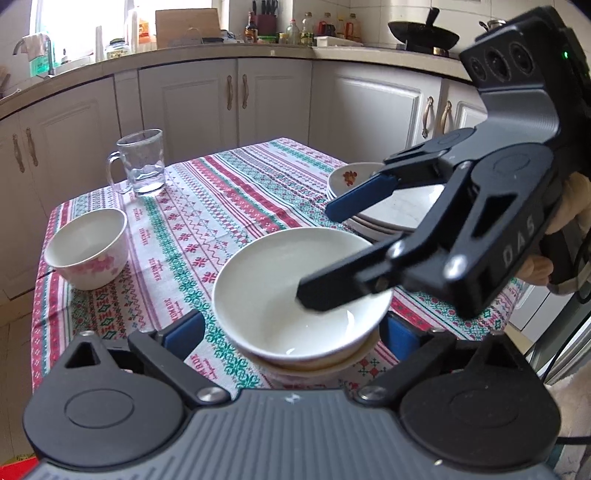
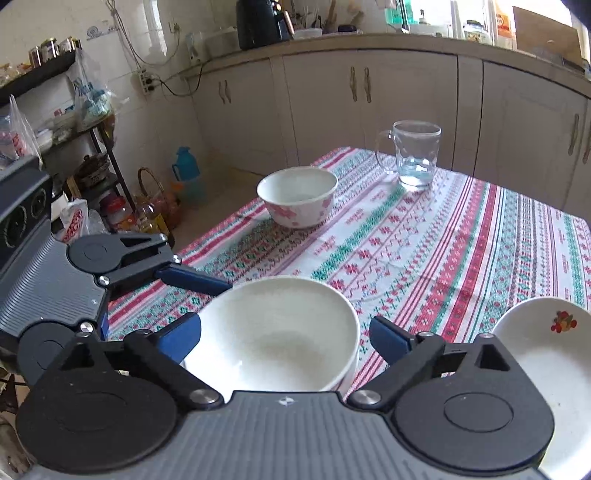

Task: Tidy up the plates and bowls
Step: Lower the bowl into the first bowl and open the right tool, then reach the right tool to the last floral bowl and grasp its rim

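Hovering both my grippers, jaws apart, around the stacked white bowl (image 1: 301, 295), I judge a careless closing could tip it off the surface (image 1: 229, 192).

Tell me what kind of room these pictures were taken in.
Most likely a home kitchen. A wok sits on the stove at the back, bottles and a knife block line the counter above cream cabinets, and a cloth-covered table holds bowls.
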The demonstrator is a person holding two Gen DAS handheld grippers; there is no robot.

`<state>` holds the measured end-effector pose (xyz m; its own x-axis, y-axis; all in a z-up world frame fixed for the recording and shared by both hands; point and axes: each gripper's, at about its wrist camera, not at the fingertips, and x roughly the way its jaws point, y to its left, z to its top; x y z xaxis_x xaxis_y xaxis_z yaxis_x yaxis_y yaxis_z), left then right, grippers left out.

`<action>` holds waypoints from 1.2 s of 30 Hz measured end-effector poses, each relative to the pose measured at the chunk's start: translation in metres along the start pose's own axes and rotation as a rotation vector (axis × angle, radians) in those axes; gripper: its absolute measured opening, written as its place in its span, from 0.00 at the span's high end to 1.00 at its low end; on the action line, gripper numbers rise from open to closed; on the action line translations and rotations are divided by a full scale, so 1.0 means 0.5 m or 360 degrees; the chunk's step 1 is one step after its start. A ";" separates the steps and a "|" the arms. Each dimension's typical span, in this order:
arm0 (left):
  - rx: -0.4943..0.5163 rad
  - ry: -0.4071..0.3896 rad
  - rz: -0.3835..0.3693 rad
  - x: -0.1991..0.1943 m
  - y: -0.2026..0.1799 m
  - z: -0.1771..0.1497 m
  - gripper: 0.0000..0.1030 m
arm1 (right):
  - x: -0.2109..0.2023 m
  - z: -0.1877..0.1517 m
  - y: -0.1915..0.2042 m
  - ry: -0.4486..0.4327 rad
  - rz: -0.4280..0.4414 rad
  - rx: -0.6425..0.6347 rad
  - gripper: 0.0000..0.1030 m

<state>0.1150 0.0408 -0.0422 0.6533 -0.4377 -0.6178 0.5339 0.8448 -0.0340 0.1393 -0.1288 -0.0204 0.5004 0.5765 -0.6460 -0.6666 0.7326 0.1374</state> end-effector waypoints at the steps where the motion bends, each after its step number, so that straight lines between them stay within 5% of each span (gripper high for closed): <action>1: -0.0009 -0.0008 0.0000 -0.007 0.001 -0.001 0.02 | -0.006 0.000 0.001 -0.0015 -0.0010 0.0000 0.01; 14: -0.0161 -0.0084 0.0050 -0.074 0.029 -0.045 0.02 | -0.043 -0.034 -0.052 -0.0059 -0.0255 0.0130 0.00; 26: -0.0167 -0.0105 0.0065 -0.075 0.030 -0.052 0.02 | -0.040 -0.085 -0.068 0.0003 -0.0286 0.0221 0.00; 36: -0.0178 -0.0182 0.0268 -0.094 0.104 -0.051 0.02 | -0.068 0.012 -0.043 -0.0051 -0.0205 0.0063 0.00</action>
<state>0.0983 0.1132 -0.0352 0.7881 -0.3146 -0.5290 0.3539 0.9348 -0.0288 0.1400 -0.1618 0.0032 0.5983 0.4873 -0.6361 -0.5735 0.8148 0.0848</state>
